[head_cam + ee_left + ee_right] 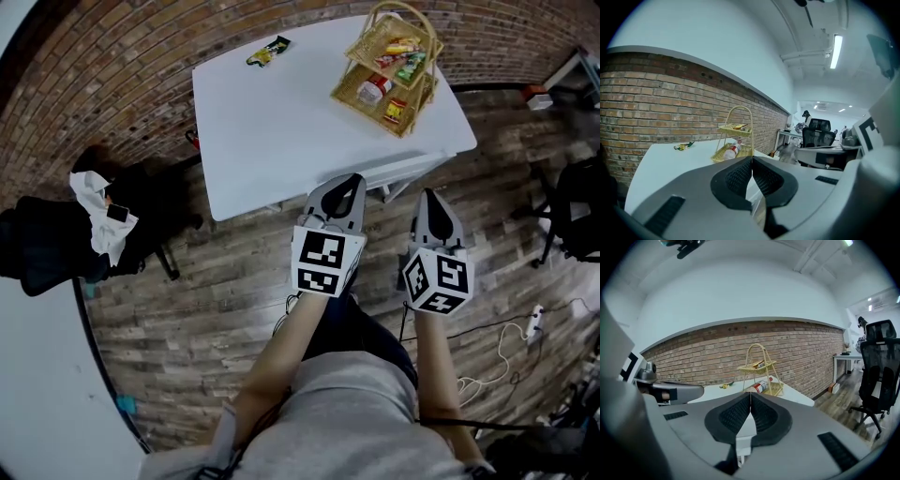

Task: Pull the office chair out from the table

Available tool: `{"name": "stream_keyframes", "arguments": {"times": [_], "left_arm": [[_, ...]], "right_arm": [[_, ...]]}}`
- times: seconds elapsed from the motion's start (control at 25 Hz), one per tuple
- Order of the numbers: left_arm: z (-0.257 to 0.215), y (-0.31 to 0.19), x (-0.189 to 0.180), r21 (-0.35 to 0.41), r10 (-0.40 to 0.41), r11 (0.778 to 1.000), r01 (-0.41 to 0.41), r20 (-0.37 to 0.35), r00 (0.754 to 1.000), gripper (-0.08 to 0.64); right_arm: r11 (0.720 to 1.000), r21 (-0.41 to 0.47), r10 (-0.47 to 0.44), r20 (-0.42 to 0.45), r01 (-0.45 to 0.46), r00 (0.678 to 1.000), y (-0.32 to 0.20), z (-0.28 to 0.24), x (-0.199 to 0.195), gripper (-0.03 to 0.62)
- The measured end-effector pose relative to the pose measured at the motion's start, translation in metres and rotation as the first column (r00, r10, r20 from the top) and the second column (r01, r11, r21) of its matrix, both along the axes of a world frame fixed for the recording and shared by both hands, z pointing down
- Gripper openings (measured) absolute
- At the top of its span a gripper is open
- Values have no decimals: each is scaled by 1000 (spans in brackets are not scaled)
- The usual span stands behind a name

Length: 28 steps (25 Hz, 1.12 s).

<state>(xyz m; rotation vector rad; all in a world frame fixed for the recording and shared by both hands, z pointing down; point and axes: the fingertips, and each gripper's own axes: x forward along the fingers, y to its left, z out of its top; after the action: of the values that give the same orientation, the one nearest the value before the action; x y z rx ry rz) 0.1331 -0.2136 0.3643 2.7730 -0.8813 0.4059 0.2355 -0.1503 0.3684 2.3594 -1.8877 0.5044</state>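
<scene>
A white table (281,122) stands against the brick wall. A white strip (389,171) shows just under its near edge; I cannot tell whether it belongs to a chair. My left gripper (342,180) hangs over that near edge and my right gripper (429,194) hangs just short of it. Both are shut and hold nothing. In the left gripper view the jaws (752,161) meet with the tabletop beyond them. The right gripper (750,397) looks the same, its pads touching. A black office chair (574,208) stands apart at the right, also seen in the right gripper view (876,369).
A wicker two-tier basket (389,61) of snacks and a snack packet (269,51) sit on the table. At the left, a black seat with draped clothes (103,225) stands next to a white surface (37,394). Cables and a power strip (534,323) lie on the wood floor.
</scene>
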Motion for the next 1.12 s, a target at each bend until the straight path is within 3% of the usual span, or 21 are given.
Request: {"name": "stream_keyframes", "arguments": {"times": [0.16, 0.36, 0.64, 1.12], "left_arm": [[7, -15, 18, -19, 42, 999, -41, 18, 999, 14], [22, -27, 33, -45, 111, 993, -108, 64, 992, 14], [42, -42, 47, -90, 183, 980, -175, 92, 979, 14], [64, -55, 46, -150, 202, 971, -184, 116, 972, 15]], "right_arm": [[999, -25, -20, -17, 19, 1000, -28, 3, 10, 17], [989, -61, -135, -43, 133, 990, -57, 11, 10, 17], [980, -153, -129, 5, 128, 992, -79, 41, 24, 17], [940, -227, -262, -7, 254, 965, -101, 59, 14, 17]]}}
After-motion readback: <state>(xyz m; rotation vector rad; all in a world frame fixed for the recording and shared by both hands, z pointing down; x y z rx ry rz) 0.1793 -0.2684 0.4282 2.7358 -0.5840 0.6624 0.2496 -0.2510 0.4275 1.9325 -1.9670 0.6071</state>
